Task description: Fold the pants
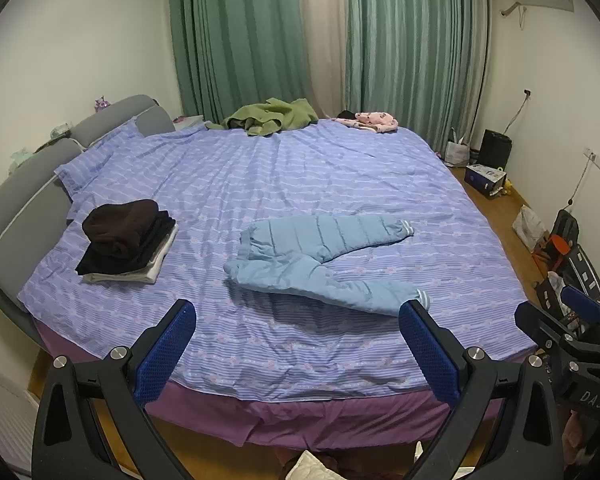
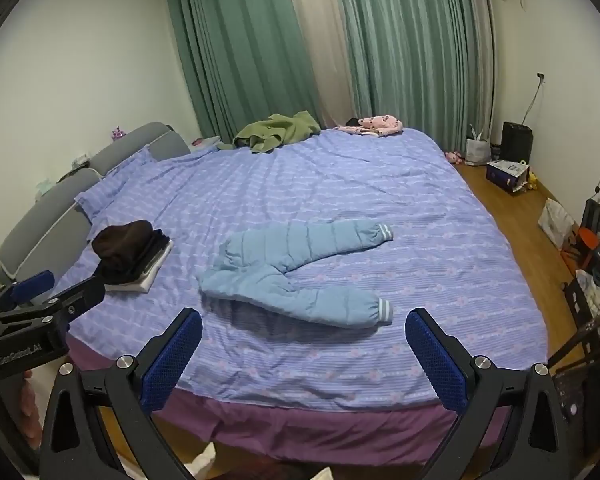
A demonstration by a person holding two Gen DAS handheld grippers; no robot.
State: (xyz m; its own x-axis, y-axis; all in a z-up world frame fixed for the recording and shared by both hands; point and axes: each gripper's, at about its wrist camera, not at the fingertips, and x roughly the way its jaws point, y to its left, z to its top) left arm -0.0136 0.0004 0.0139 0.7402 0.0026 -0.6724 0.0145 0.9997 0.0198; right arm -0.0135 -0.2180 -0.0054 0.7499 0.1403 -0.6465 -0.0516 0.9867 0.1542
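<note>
- Left wrist view, nearest the lens: left gripper point(image 1: 296, 344) at the bottom of the frame, blue pads point(image 1: 166, 354) spread wide, nothing between them, poised above the near edge of the bed point(image 1: 300, 416).
- Just beyond, at centre frame: light blue padded pants point(image 1: 320, 264) lying unfolded on the purple striped bedspread point(image 1: 300, 184), waistband toward the left, two legs splayed in a V toward the right, striped cuffs at the ends.
- Left of centre: stack of folded dark clothes point(image 1: 128, 240), well apart from the pants.
- Far edge, upper centre: crumpled green garment point(image 1: 272, 118) and pink patterned garment point(image 1: 370, 121).
- Lower right edge: right gripper point(image 1: 572, 312), partly seen, likewise not holding anything.
- Right wrist view, nearest the lens: right gripper point(image 2: 304, 340) at the bottom, pads wide apart, empty, short of the bedspread point(image 2: 340, 184).
- Centre frame: pants point(image 2: 296, 268) spread in the same V, near leg's cuff closest to the gripper.
- Lower left: left gripper point(image 2: 56, 292), seen from the side.
- Judged step: the very start, approach before any grasp, no fold made yet.
- Next move, likely: reaching in, pinching one leg at cuff and waist, laying it over the other so the legs align.
</note>
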